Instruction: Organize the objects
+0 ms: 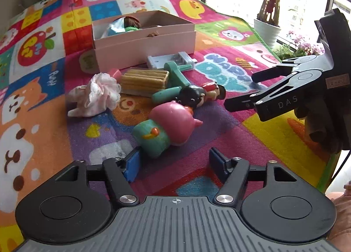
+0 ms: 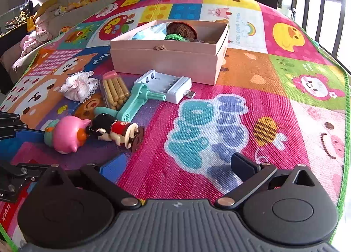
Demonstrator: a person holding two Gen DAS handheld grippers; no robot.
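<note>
On the colourful play mat lies a pink pig toy (image 1: 171, 129) (image 2: 65, 133) with a teal base. My left gripper (image 1: 174, 162) stands open just short of it, and the left blue pad (image 1: 131, 164) is close to the base. Behind the pig lie a black-haired doll (image 1: 201, 94) (image 2: 116, 129), a teal crank tool (image 1: 175, 76), a pack of biscuit sticks (image 1: 142, 81), a white charger (image 2: 166, 85) and a lace cloth (image 1: 96, 96). A pink box (image 1: 144, 43) (image 2: 166, 61) farther back holds several items. My right gripper (image 2: 178, 165) (image 1: 241, 90) is open with only mat between its fingers.
A potted plant (image 1: 266, 30) and flowers stand past the mat's right edge by the window. A sofa with soft toys (image 2: 35, 37) lies beyond the mat's left side. Bare mat (image 2: 263, 89) stretches to the right of the box and toys.
</note>
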